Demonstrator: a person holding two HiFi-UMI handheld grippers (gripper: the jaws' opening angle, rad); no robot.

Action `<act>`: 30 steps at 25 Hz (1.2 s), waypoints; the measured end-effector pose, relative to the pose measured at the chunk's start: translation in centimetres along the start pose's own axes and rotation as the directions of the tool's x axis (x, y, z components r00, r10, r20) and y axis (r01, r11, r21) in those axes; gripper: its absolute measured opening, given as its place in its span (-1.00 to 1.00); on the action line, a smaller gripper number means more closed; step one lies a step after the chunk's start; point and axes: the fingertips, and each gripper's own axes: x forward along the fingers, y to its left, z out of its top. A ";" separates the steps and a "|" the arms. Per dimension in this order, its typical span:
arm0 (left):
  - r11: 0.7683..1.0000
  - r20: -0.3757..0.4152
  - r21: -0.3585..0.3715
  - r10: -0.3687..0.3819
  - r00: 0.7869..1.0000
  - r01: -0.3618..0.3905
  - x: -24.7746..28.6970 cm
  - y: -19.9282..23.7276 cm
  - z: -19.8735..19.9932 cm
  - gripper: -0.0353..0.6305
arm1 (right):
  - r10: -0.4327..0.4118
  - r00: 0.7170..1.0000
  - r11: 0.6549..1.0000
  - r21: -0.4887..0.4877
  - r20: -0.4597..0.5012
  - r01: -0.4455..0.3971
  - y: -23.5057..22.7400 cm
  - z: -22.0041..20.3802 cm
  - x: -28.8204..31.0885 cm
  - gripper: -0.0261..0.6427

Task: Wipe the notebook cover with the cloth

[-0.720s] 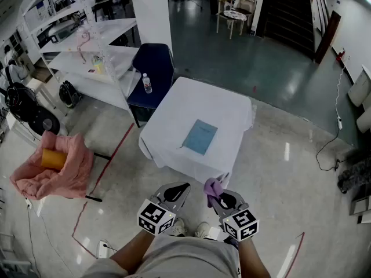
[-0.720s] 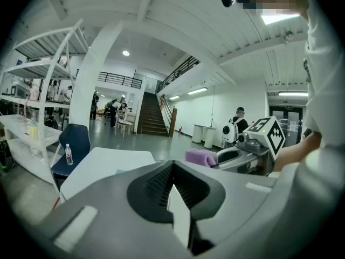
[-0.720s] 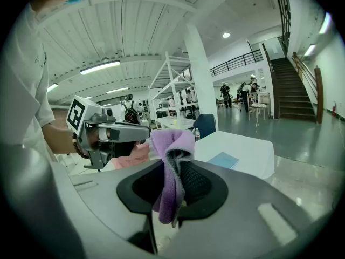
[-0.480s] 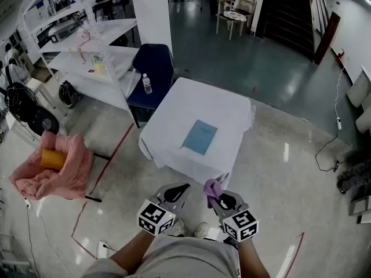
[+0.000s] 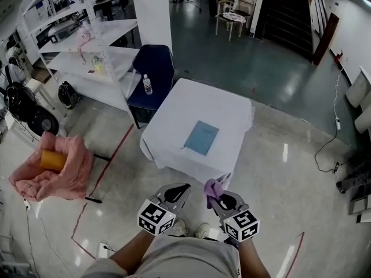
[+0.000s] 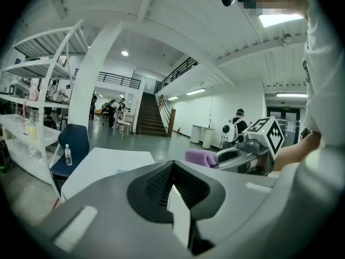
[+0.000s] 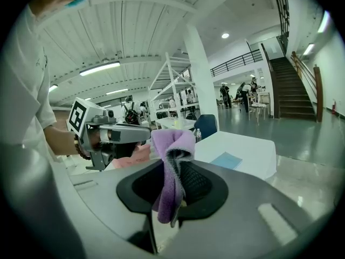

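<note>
Right gripper [image 5: 217, 191] fingers pinch the purple cloth [image 7: 171, 166], left gripper [image 5: 179, 189] fingers are pressed together empty, and the notebook [image 5: 202, 137] lies mid-frame on the bench [image 5: 174, 114], so I'd step in close before wiping flat.

The polished floor [image 5: 272, 74] is gleaming glossy, the smooth white tablecloth [image 5: 197, 103] is hanging matt, the notebook [image 5: 202, 137] is showing a matt blue cover, and the purple cloth [image 7: 170, 144] is looking soft and fuzzy.

The light blue notebook [image 5: 202, 138] is lying flat and closed on the white-covered table [image 5: 197, 100]. I am pinching the purple cloth [image 7: 171, 150] in my right gripper [image 5: 215, 193], its folds bunching above the jaws.
</note>
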 end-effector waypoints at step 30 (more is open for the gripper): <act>0.999 -0.013 -0.012 -0.032 0.999 0.032 0.0 6.0 -0.7 -0.89 | -0.045 0.999 0.999 0.024 0.004 0.044 -0.6 1.3 5.5 -0.63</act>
